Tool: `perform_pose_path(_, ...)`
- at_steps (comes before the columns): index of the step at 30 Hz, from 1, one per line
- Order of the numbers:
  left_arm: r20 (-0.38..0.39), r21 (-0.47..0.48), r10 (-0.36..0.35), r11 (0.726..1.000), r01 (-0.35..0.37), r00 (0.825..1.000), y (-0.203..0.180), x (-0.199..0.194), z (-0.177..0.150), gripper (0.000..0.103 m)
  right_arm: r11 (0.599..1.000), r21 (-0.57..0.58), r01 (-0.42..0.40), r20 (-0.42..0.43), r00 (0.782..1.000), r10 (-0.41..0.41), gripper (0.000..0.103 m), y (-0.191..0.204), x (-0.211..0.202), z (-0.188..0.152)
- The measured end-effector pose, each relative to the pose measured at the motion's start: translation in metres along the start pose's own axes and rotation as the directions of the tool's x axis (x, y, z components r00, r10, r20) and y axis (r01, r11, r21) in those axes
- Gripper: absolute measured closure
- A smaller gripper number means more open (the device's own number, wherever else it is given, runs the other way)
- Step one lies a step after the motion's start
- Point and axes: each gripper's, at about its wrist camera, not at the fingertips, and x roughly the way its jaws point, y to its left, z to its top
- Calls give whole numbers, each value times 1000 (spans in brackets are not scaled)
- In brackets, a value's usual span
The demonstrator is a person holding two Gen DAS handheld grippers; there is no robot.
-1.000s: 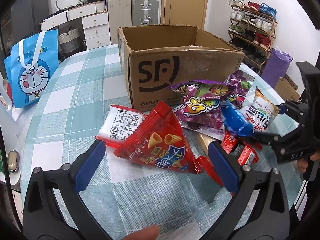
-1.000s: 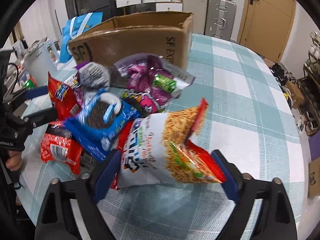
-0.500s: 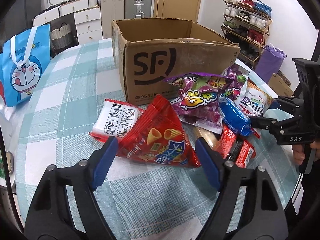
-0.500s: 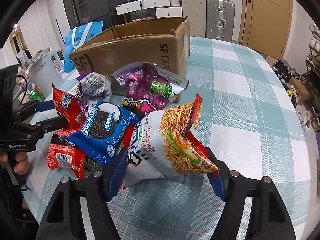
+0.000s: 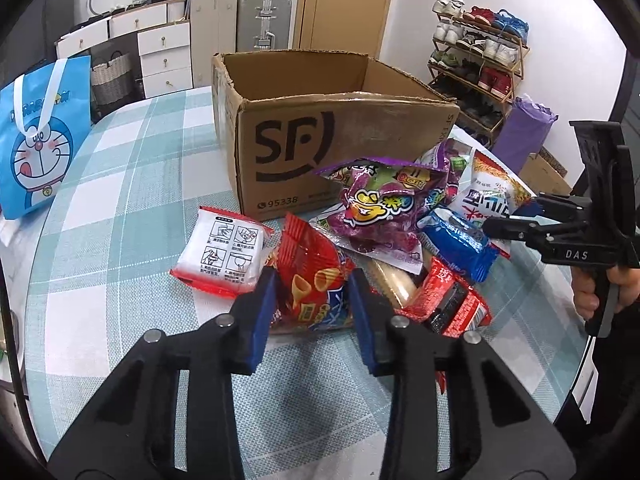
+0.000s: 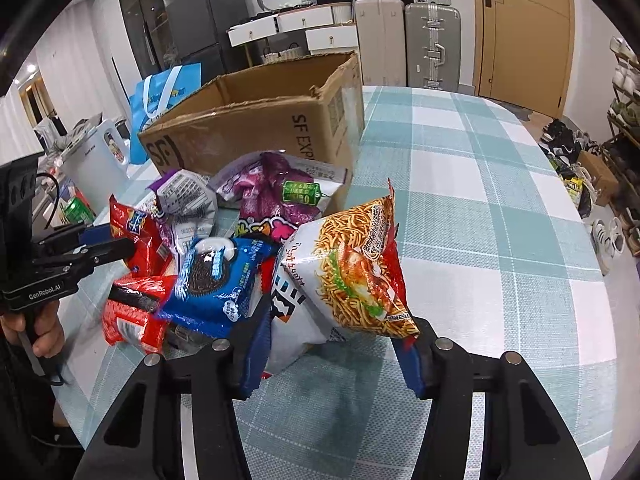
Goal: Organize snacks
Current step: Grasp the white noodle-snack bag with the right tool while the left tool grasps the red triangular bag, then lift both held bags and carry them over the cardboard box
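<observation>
Two grippers on my feeds, both over a round table with a teal-and-white checked cloth (image 5: 132, 184). Far left there's a blue cartoon tote bag (image 5: 38, 140), white drawers (image 5: 164, 46) behind, a silver suitcase (image 5: 264, 20), a wooden door (image 5: 344, 0), and a shoe rack (image 5: 476, 56) on the right. An open brown cardboard box marked SF (image 5: 320, 144) sits mid-table with the snack pile just in front.

My left gripper (image 5: 312, 304) is clamped on the red corn-cone snack bag (image 5: 312, 276); the bag's lower edge is hidden behind the pads, and it stands with its crimped top pointing away from me. My right gripper (image 6: 332, 344) is closing on the white-and-red crispy noodle snack bag (image 6: 348, 272), pads touching both sides, bag upright-ish, long axis tilting up to the right. The blue cookie pack (image 6: 216, 280) is half buried beside it.
</observation>
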Motion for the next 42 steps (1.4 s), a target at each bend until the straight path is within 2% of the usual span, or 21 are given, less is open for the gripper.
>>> perform_pose_path(3, -5, -7, -7, 1000, 7, 1000, 1, 0, 0, 70, 1000, 9, 2, 9, 1000, -2, 48, -4, -4, 0)
perform_pose_path(5, -11, -12, -12, 1000, 12, 1000, 1, 1, -1, 65, 1000, 17, 5, 17, 1000, -5, 48, -6, -6, 1)
perform_pose_path(6, -17, -13, -9, 1000, 9, 1000, 1, 3, -1, 56, 1000, 19, 7, 19, 1000, -7, 48, -7, -7, 1)
perform_pose_path(7, -27, -18, -4, 1000, 3, 1000, 1, 6, -1, 42, 1000, 21, 6, 23, 1000, -7, 48, -7, -8, 1)
perform_pose_path(9, -54, -31, 13, 999, -14, 998, 2, 13, -3, 29, 1000, 22, 4, 26, 1000, -5, 48, -8, -8, 0)
perform_pose_path(18, -119, -26, 40, 999, -43, 992, -6, 38, -1, 19, 1000, 30, -3, 32, 999, 2, 48, -10, -8, 0)
perform_pose_path(21, -121, 1, 72, 997, -73, 990, -11, 42, -1, 19, 999, 32, -5, 33, 999, 4, 48, -10, -7, 0)
perform_pose_path(25, -106, 17, 75, 997, -73, 992, -17, 40, -2, 38, 999, 35, -5, 35, 999, 3, 48, -9, -7, 0)
perform_pose_path(28, -100, 17, 57, 998, -55, 993, -16, 37, -4, 44, 999, 36, -6, 46, 999, 5, 49, -8, -10, 0)
perform_pose_path(30, -95, 14, 43, 999, -41, 995, -14, 34, -3, 47, 999, 39, -10, 63, 998, 7, 53, -8, -14, 1)
perform_pose_path(33, -81, 3, 14, 1000, -14, 997, -15, 27, -3, 47, 999, 36, -11, 73, 997, 9, 55, -8, -17, 1)
perform_pose_path(38, -63, 4, 8, 1000, -8, 998, -14, 17, -2, 47, 1000, 28, -9, 63, 998, 7, 59, -7, -15, 0)
perform_pose_path(42, -38, -10, 0, 1000, -1, 999, -9, 7, -1, 47, 1000, 24, -16, 89, 996, 14, 60, -8, -22, 0)
